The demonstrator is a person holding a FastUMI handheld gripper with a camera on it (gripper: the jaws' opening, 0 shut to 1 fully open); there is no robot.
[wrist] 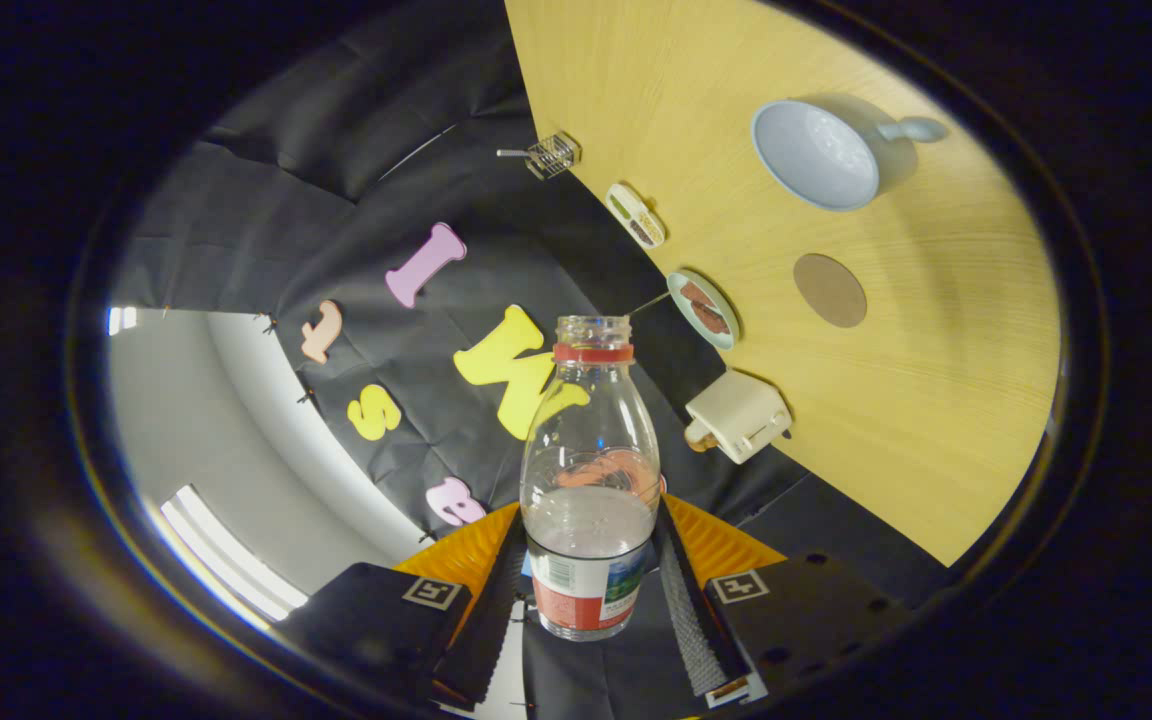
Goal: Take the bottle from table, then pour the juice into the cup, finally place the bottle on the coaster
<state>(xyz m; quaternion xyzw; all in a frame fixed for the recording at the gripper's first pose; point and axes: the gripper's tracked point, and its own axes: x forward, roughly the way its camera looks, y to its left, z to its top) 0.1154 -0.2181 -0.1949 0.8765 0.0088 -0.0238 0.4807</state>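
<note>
Tongs (pixel 591 590) clamp the bottle (pixel 591 470) at its labelled lower body, both fingers pressing it, low centre of frame, lifted off the worktop (pixel 936 420) and rolled sideways, probably swinging toward a pour. Cap off, a little juice low inside, so likely held steady to avoid spilling. Cup (pixel 816 155) upper right, coaster (pixel 829 290) below it, both well apart from the bottle.

gripper (pixel 588 570) clamped tight, rolled sideways
</note>
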